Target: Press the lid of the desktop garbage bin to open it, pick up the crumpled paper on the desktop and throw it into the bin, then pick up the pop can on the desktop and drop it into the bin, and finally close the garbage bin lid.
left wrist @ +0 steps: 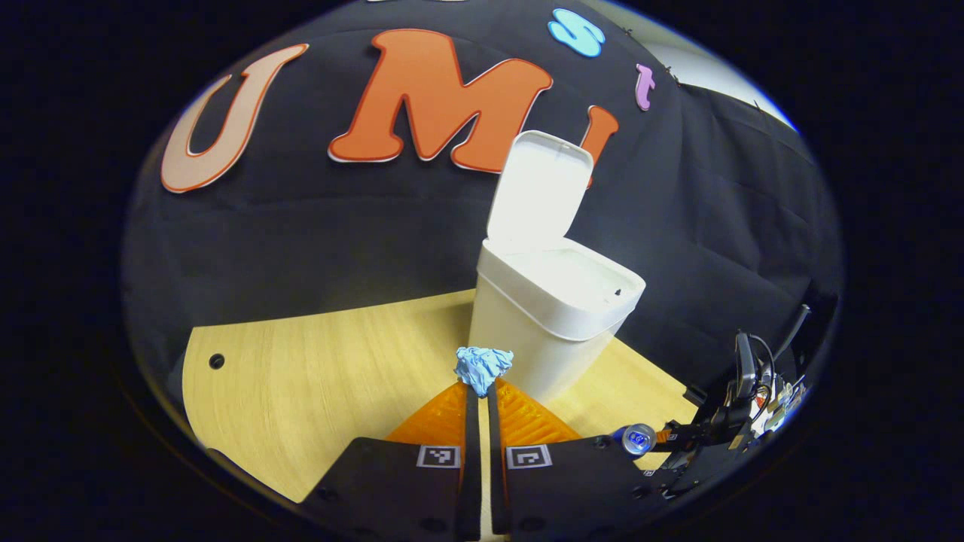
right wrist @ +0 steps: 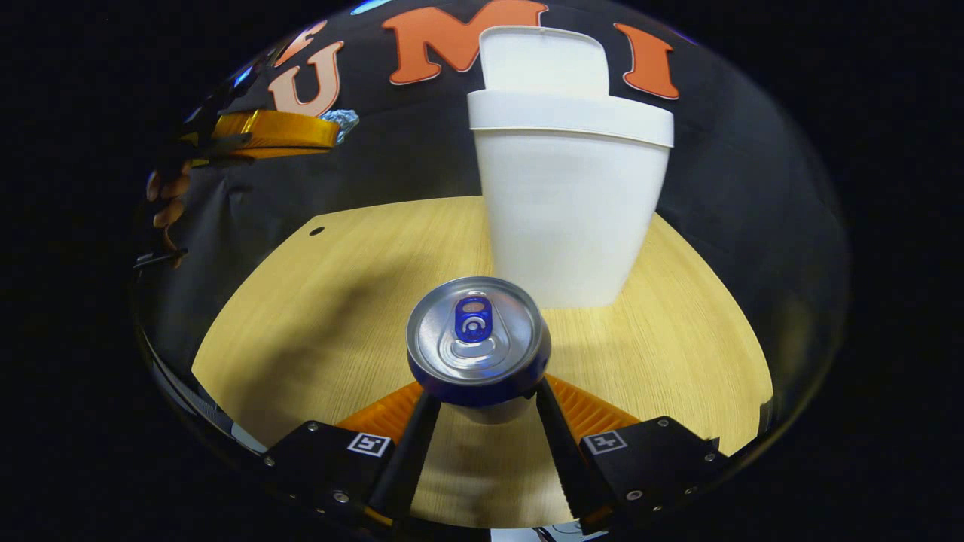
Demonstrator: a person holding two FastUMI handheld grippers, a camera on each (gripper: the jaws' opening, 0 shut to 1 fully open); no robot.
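Observation:
The white desktop bin [left wrist: 546, 316] stands on the wooden desktop with its lid [left wrist: 538, 188] tipped up and open. My left gripper [left wrist: 480, 388] is shut on a crumpled blue paper [left wrist: 482, 365], held above the desk just left of the bin's front. In the right gripper view the bin [right wrist: 568, 203] rises straight ahead, and my right gripper [right wrist: 478, 391] is shut on a blue pop can [right wrist: 476, 339], its silver top facing the camera. That can [left wrist: 638, 439] and the right gripper are also at the lower right of the left gripper view.
The light wooden desktop [right wrist: 301, 316] has a small round hole [right wrist: 317, 230] at its far left. The left gripper [right wrist: 331, 132] with the paper and the hand holding it [right wrist: 167, 199] hang at the upper left of the right gripper view. Black cloth walls the booth behind.

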